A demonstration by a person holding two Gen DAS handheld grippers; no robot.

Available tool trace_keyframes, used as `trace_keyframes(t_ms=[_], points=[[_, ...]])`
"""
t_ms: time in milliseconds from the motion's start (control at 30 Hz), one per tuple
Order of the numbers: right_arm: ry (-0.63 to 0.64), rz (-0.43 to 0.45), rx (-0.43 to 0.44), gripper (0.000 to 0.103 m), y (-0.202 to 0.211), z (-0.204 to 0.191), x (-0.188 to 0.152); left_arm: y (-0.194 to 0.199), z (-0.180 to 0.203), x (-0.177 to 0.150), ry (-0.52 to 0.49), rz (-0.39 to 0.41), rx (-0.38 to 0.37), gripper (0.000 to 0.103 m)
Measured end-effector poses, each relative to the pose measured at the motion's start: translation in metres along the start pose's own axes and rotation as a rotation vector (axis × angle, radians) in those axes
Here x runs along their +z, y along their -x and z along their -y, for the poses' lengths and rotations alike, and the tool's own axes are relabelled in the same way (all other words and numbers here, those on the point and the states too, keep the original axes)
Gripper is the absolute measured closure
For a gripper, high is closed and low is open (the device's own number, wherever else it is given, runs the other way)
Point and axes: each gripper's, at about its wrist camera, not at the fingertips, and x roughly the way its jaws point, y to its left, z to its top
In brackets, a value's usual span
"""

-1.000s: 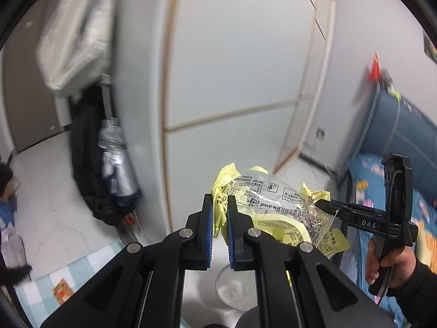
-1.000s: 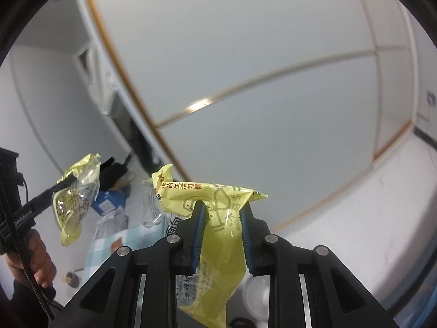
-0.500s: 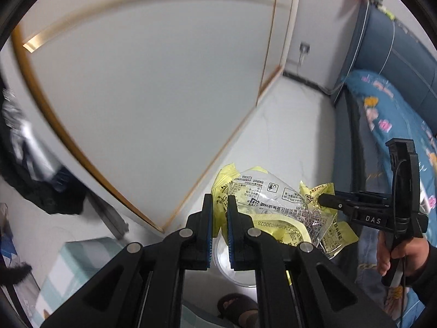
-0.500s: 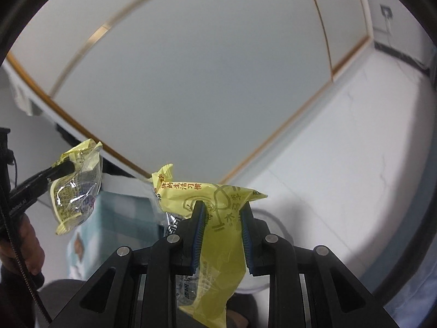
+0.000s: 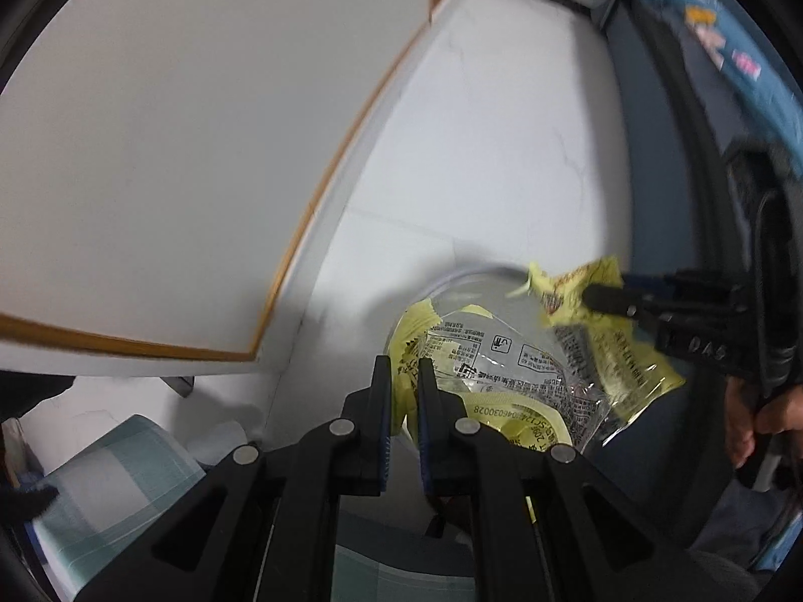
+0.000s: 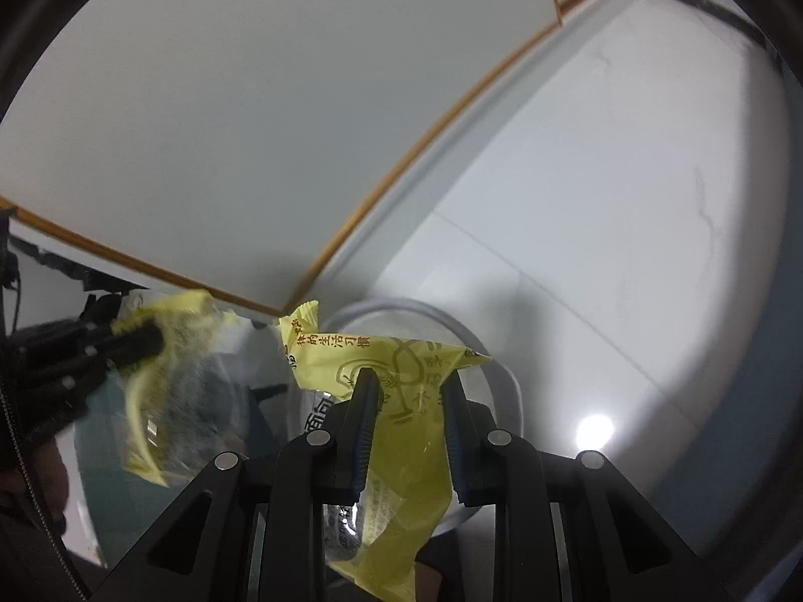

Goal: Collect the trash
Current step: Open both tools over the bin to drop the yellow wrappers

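My left gripper (image 5: pixel 404 391) is shut on a yellow and clear plastic wrapper (image 5: pixel 507 376). My right gripper (image 6: pixel 407 401) is shut on a second yellow wrapper (image 6: pixel 396 431) with printed characters. Both wrappers hang above a round white bin (image 6: pixel 494 376) that stands on the floor below; its rim also shows in the left wrist view (image 5: pixel 466 281). In the left wrist view the right gripper (image 5: pixel 607 298) holds its wrapper (image 5: pixel 622 351) at the right. In the right wrist view the left gripper (image 6: pixel 135 338) and its wrapper (image 6: pixel 170 386) are at the left.
A white wardrobe door (image 5: pixel 175 125) with a gold trim edge stands at the left, close to the bin. White tiled floor (image 6: pixel 627 231) lies beyond. A blue bed (image 5: pixel 727 50) is at the right. A checked cloth surface (image 5: pixel 115 486) is at the lower left.
Both grippers have tilted down from the wardrobe toward the floor, still holding their wrappers. The white bin has come into view right below them, and the two wrappers are closer together.
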Motion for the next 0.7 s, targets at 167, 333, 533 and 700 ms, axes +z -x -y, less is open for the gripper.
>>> trace_keyframes(t_ms=[167, 333, 533, 700], points=[[-0.035, -0.041, -0.021, 0.079, -0.026, -0.003, -0.002, -0.025, 0.001, 0.0, 0.012, -0.073, -0.042, 0.098], [-0.037, -0.065, -0.056, 0.075, -0.043, -0.011, -0.006, -0.039, -0.001, 0.005, 0.022, -0.109, -0.041, 0.096], [-0.042, -0.094, -0.088, 0.071, -0.062, -0.015, -0.009, -0.049, -0.008, 0.008, 0.089, -0.149, -0.078, 0.091], [-0.03, -0.089, -0.095, 0.071, -0.068, -0.009, -0.012, -0.045, -0.008, 0.009, 0.138, -0.152, -0.137, 0.083]])
